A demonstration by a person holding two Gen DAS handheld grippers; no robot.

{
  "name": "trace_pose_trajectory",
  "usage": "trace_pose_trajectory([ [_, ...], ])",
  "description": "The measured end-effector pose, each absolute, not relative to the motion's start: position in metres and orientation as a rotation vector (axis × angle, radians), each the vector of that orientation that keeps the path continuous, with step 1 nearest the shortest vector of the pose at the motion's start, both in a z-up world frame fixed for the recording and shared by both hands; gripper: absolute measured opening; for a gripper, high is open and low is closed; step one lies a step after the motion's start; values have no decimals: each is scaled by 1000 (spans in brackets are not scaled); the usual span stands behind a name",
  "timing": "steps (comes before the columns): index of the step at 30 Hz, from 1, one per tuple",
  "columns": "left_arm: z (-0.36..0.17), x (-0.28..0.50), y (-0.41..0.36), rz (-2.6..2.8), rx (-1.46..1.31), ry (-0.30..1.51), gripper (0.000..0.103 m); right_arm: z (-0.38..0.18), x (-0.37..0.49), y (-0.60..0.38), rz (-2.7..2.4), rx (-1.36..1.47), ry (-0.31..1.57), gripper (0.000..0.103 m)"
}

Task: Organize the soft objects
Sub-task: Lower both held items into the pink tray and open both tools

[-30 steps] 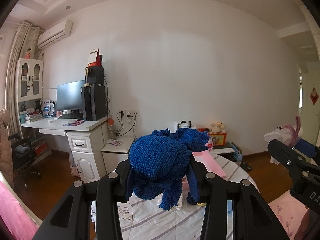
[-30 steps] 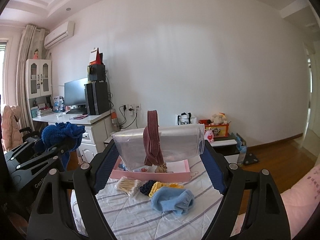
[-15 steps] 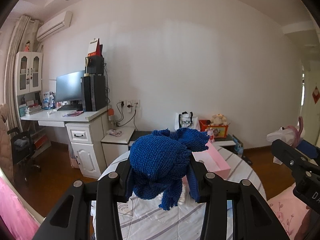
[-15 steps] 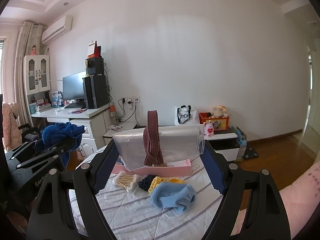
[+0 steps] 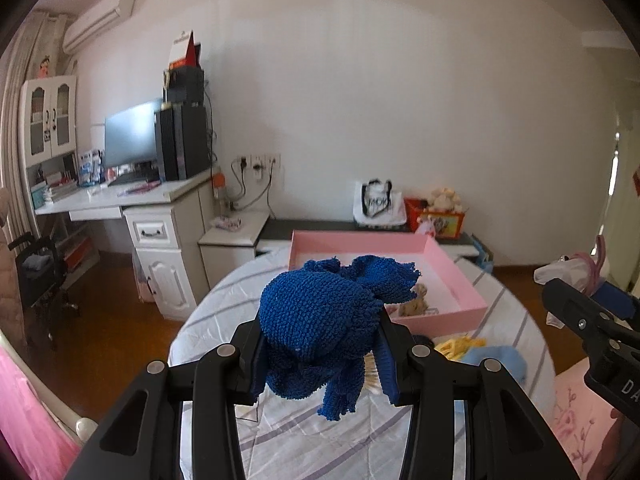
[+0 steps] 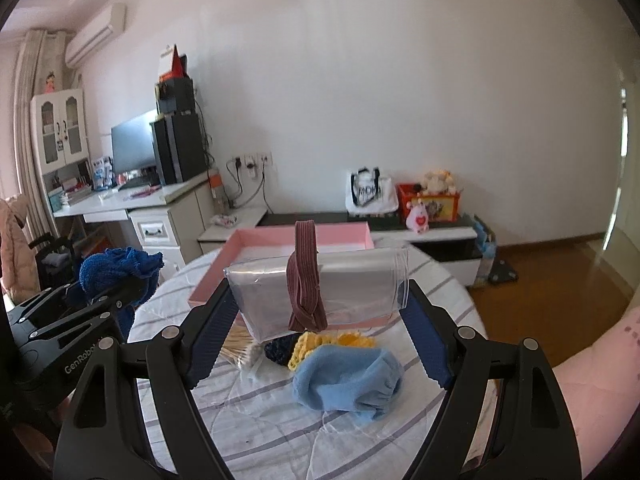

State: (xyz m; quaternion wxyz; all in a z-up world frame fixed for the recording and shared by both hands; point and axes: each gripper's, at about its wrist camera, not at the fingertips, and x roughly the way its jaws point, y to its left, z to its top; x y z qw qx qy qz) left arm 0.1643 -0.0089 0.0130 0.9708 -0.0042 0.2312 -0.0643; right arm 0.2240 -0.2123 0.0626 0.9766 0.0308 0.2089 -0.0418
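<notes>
Your left hand-held gripper (image 5: 320, 364) is clamped on the blue knitted piece (image 5: 320, 316) and your right hand-held gripper (image 6: 318, 344) on the clear pouch (image 6: 352, 284), both lifted above the table (image 5: 400, 432) because the pink tray (image 5: 452, 276) at twelve o'clock looks their destination.

A white desk (image 5: 120, 196) with a monitor (image 5: 130, 134) stands against the plain white wall (image 5: 380, 100).

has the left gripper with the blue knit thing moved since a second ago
Yes. The left gripper, shut on the blue knit piece, has closed in on the pink tray, which now shows its whole interior just beyond the knit.
</notes>
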Motion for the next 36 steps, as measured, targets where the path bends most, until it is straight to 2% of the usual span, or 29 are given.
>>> trace_pose_trajectory([
  [10,14,279,-35,-120,22,616,41,25,293,-231,-61,122,565,78],
  [20,22,390,-59,-122,25,696,41,14,344,-240,-85,107,641,79],
  [36,-4,536,-65,-149,14,815,43,-25,431,-248,-60,96,815,79],
])
